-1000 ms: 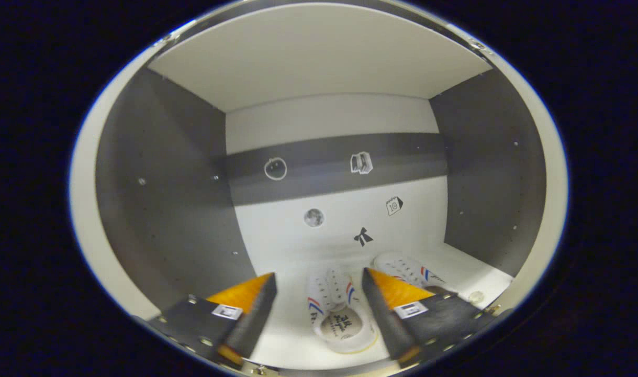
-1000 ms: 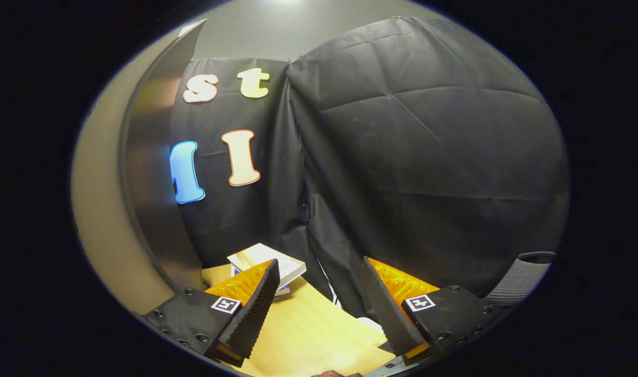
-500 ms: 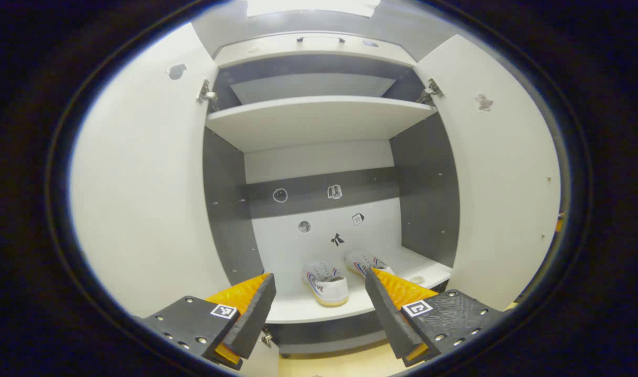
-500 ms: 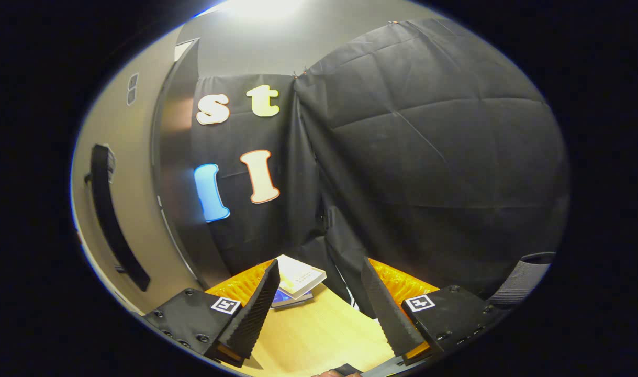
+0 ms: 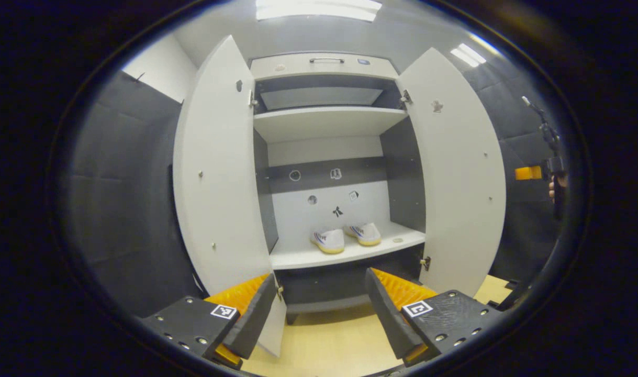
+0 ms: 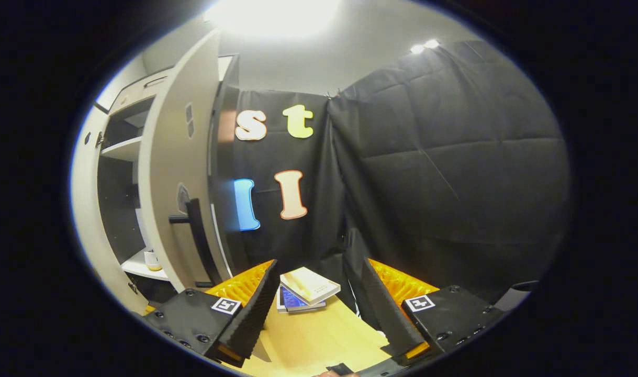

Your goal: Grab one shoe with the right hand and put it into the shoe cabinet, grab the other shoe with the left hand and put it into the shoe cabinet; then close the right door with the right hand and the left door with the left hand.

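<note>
Shoe cabinet (image 5: 324, 118) stands wide open in the left gripper view, its left door (image 5: 219, 162) and right door (image 5: 457, 167) both swung out. A second ago this view was deep inside the lower compartment, just over the shoes; now it has drawn well back and takes in the whole cabinet, so I judge both shoes are delivered and the doors are what remains. In the right gripper view, which has swung round since then, the right door (image 6: 172, 173) is seen from outside with its dark handle (image 6: 198, 235), near enough to suggest that door comes next. The two white shoes, one (image 5: 329, 240) beside the other (image 5: 366, 233), sit side by side on the lower shelf (image 5: 345, 251), heels outward. A small stack of books (image 6: 305, 290) lies on the wooden floor. The left gripper (image 5: 319, 309) has its fingers spread with nothing between them, and the right gripper (image 6: 316, 309) is likewise spread and empty. Small stickers dot the back panel, and any writing on the shoes is too small to read.
</note>
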Available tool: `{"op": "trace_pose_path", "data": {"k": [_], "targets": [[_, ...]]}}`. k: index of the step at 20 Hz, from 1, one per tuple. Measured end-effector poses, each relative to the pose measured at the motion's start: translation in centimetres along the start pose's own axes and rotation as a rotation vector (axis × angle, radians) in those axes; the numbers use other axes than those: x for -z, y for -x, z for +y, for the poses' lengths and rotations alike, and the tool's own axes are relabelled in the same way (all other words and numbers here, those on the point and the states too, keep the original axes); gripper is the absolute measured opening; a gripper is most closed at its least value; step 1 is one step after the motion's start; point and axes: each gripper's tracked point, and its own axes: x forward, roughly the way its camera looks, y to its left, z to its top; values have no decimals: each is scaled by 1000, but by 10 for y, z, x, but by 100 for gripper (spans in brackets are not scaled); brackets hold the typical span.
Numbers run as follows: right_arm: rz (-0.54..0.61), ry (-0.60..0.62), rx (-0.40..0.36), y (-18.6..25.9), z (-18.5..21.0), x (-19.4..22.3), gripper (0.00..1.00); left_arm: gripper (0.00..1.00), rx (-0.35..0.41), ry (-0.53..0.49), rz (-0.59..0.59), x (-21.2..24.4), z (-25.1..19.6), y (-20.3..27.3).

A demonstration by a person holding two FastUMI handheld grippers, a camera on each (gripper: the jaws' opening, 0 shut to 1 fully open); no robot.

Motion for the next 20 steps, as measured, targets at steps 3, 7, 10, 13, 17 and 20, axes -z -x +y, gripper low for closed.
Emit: {"op": "trace_pose_path", "data": {"k": [3,7,10,13,17,20], "targets": [[-47,39,-51,-5,19,-19,98,100,-1,80,84,22,-7,26],[-45,10,-148,-24,50,-19,93,100,-68,124,84,16,3,41],[-38,-18,-191,-39,50,-23,95,100,-135,156,83,13,14,46],[-10,5,-272,-45,59,-16,98,98,-217,161,93,12,26,54],[5,14,-370,-38,79,-9,97,99,-313,166,100,12,34,69],[20,-13,-476,-31,106,-3,98,99,-376,164,108,14,36,83]]}}
